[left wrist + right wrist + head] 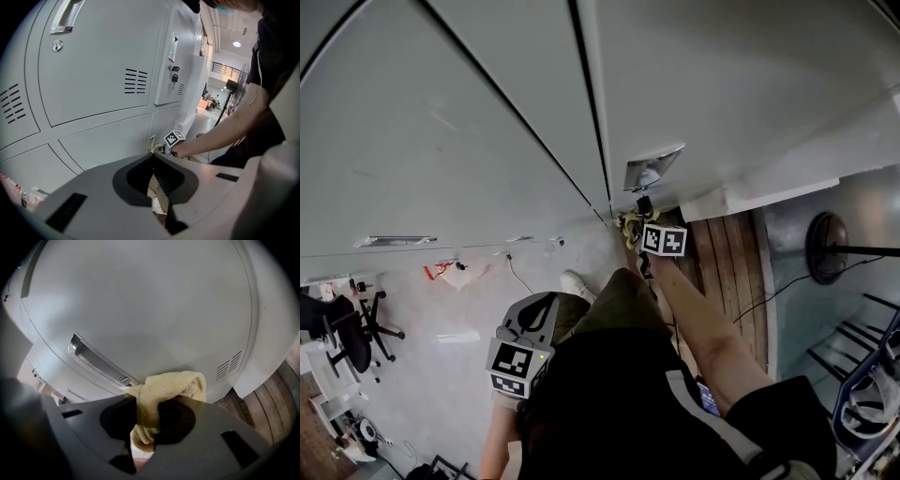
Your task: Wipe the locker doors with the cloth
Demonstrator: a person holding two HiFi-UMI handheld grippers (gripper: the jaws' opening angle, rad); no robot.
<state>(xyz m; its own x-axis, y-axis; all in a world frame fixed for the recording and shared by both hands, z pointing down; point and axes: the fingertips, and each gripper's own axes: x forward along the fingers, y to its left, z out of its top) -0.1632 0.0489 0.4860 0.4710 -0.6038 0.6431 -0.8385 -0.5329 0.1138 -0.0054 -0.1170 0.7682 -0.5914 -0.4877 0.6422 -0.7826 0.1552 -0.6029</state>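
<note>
Grey locker doors [469, 122] fill the upper part of the head view. My right gripper [636, 221], marker cube on top, is held out low against a lower door and is shut on a yellow cloth [629, 223]. In the right gripper view the cloth [171, 387] bunches over the jaws and presses on the door [154, 310], just right of a metal recessed handle [98, 362]. My left gripper [534, 307] hangs back by the person's hip, shut with nothing in it. From the left gripper view [157, 187] I see the right gripper and cloth [155, 148] at the lockers' base.
A key hangs in a lock [174, 75] on a half-open upper door. Wooden flooring [727, 272] lies right of the lockers, with a fan stand base [827, 246] and a cable. A black office chair [352, 333] and a red-and-white item [450, 272] are at left.
</note>
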